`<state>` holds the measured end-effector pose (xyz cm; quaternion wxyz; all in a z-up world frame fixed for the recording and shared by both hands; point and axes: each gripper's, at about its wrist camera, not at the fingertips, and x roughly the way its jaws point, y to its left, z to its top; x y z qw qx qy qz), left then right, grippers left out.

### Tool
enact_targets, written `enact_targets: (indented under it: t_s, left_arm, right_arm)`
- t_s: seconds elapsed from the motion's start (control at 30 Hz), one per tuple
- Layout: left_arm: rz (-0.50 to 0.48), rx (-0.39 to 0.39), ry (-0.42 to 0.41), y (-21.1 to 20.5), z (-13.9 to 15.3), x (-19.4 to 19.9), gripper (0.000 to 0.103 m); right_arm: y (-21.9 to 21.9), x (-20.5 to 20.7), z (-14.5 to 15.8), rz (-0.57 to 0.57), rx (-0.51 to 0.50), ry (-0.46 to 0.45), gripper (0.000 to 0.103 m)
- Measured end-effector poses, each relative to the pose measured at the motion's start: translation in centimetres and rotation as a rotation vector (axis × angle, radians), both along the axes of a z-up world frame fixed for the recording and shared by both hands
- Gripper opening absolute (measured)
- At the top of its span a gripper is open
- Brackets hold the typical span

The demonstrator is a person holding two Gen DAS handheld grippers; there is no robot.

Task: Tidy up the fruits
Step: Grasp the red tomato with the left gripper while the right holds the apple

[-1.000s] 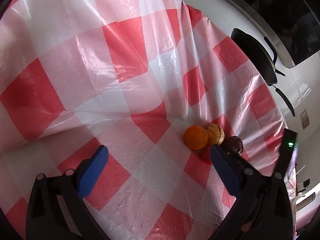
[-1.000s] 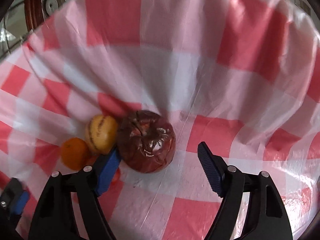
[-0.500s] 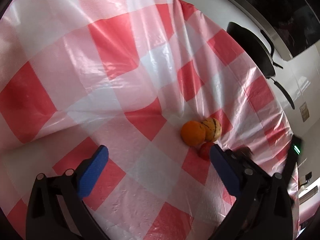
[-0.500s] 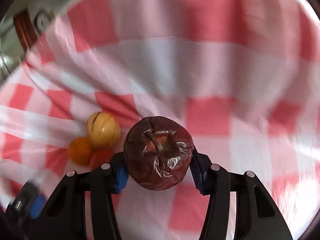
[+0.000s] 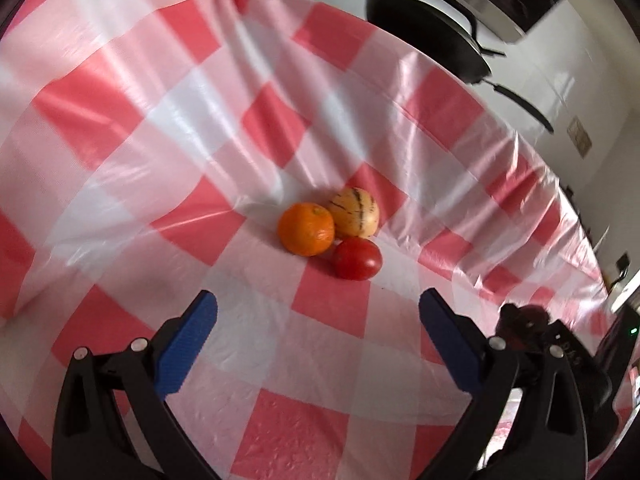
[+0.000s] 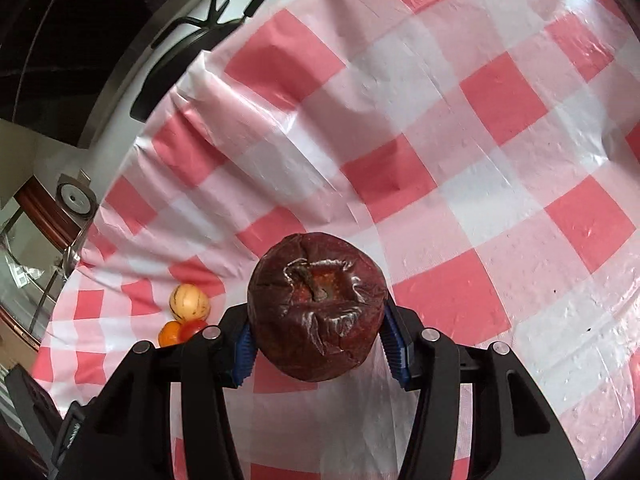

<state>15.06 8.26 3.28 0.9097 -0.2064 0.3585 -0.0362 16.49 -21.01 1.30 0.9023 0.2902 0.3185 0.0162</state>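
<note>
Right tongs (image 6: 320, 350): pinching wrinkled dark apple (image 6: 318, 306), aloft over checkered surface (image 6: 500, 92) | Left tongs (image 5: 318, 344): spread, empty | Remaining: orange (image 5: 306, 229), striped fruit (image 5: 354, 217), tomato (image 5: 357, 258) clustered, unsorted | Progress: early.

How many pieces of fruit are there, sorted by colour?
Orange: 1, the orange fruit on the checked cloth.
Yellow with dark stripes: 1, the striped fruit.
Bright red: 1, the red fruit.
Dark red, wrinkled: 1, the dark fruit gripped in the right tool.
Total: 4
</note>
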Motion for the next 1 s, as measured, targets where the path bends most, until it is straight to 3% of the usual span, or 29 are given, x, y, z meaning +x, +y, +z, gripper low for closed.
enact_targets:
  t_s: [0.07, 0.13, 0.2, 0.27, 0.4, 0.6, 0.67, 0.7, 0.83, 1.0]
  left_arm:
    - [-0.03, 0.031, 0.028, -1.0, -0.1, 0.5, 0.095]
    - [-0.058, 0.007, 0.041, -1.5, -0.3, 0.7, 0.09]
    - [-0.061, -0.003, 0.061, -2.6, -0.7, 1.6, 0.08]
    - [-0.072, 0.053, 0.074, -4.2, -0.8, 3.0, 0.066]
    - [-0.041, 0.14, 0.087, -5.7, -0.9, 5.0, 0.065]
    - [0.024, 0.229, 0.142, -7.1, -1.3, 8.1, 0.058]
    - [0.046, 0.268, 0.155, -7.4, -1.3, 8.5, 0.046]
    - [0.053, 0.271, 0.156, -7.3, -1.3, 8.5, 0.041]
    - [0.021, 0.226, 0.131, -6.4, -1.0, 7.2, 0.041]
    - [-0.008, 0.237, 0.049, -6.1, 0.7, 1.3, 0.04]
  right_arm:
    - [0.1, -0.8, 0.4, 0.018, -0.01, -0.006, 0.051]
    - [0.6, -0.8, 0.6, 0.014, -0.03, -0.019, 0.051]
    - [0.9, -0.5, 0.7, -0.002, -0.036, -0.032, 0.051]
    - [0.2, -0.2, 0.8, -0.029, -0.003, -0.034, 0.051]
    - [-1.9, -0.6, 0.4, -0.068, 0.054, -0.025, 0.052]
    - [-1.7, -0.3, 0.7, -0.054, 0.026, -0.034, 0.052]
    - [-1.6, -0.2, 0.7, -0.051, 0.026, -0.032, 0.052]
    - [-1.6, -0.2, 0.7, -0.05, 0.026, -0.031, 0.052]
    - [-1.3, -0.1, 0.7, -0.039, 0.014, -0.033, 0.052]
    - [-1.4, 0.0, 0.6, -0.029, 0.022, -0.029, 0.052]
